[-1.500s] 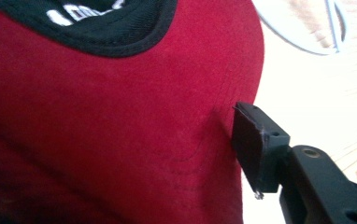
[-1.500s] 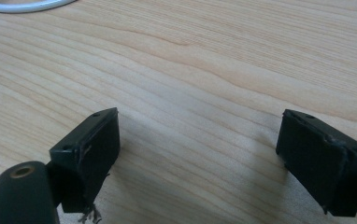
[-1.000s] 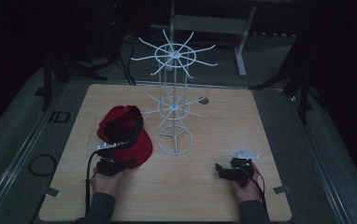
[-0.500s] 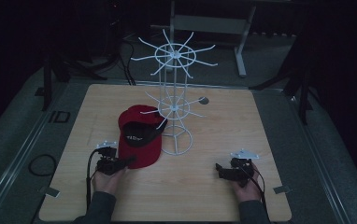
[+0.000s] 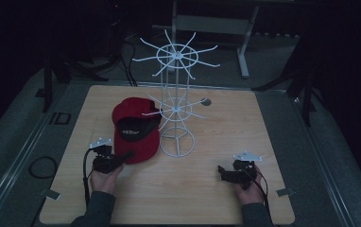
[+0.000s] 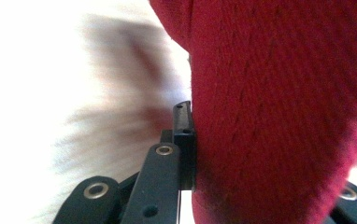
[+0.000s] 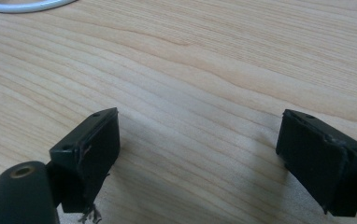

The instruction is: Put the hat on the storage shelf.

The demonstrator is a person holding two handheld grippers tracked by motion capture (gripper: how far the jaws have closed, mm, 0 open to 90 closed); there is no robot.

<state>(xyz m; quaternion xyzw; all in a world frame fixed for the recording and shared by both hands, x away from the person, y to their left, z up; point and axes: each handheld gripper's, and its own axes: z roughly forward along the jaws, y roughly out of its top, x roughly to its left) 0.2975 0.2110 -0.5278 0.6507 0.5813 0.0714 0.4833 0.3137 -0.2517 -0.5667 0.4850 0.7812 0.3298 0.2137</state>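
A red cap lies tilted on the wooden table, its dark inside facing up, with its far edge against the lower spokes of a white wire rack. My left gripper is shut on the cap's near edge. In the left gripper view the red fabric presses against one black finger and hides the other. My right gripper rests low at the front right of the table. It is open, its fingers wide apart over bare wood.
The rack's round wire base stands mid-table and shows as a white curve in the right gripper view. A small grey disc lies behind the rack. Dark floor, cables and a metal frame surround the table.
The cap has swung right toward the rack and turned, so its dark inside faces up. The left gripper stays by the cap's near edge. The right gripper has not moved.
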